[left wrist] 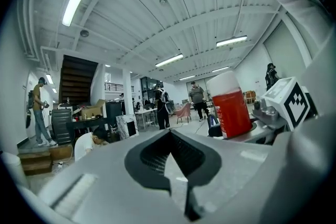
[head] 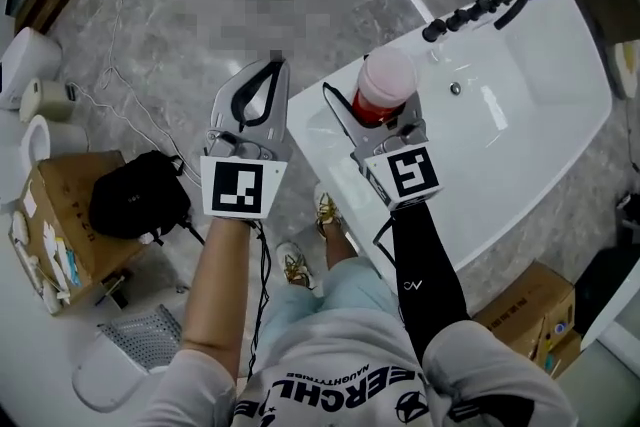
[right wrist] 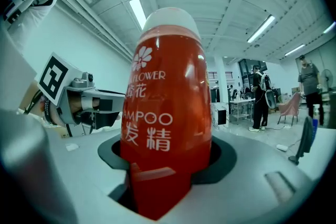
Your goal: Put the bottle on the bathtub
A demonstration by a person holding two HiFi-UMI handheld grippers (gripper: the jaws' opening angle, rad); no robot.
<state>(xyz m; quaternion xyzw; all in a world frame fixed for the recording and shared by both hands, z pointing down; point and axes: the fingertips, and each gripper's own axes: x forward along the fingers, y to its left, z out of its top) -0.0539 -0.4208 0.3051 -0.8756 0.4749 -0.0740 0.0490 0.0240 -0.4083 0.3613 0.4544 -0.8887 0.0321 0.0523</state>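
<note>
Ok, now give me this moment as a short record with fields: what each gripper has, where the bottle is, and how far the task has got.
right gripper: shut on the red shampoo bottle, white cap up
left gripper: jaws together, nothing between them, held over the floor left of the tub
bottle position: upright in the jaws, seen over the near corner of the white bathtub
tub fittings: black faucet at the far rim
task state: bottle gripped, not yet set down on the bathtub
</note>
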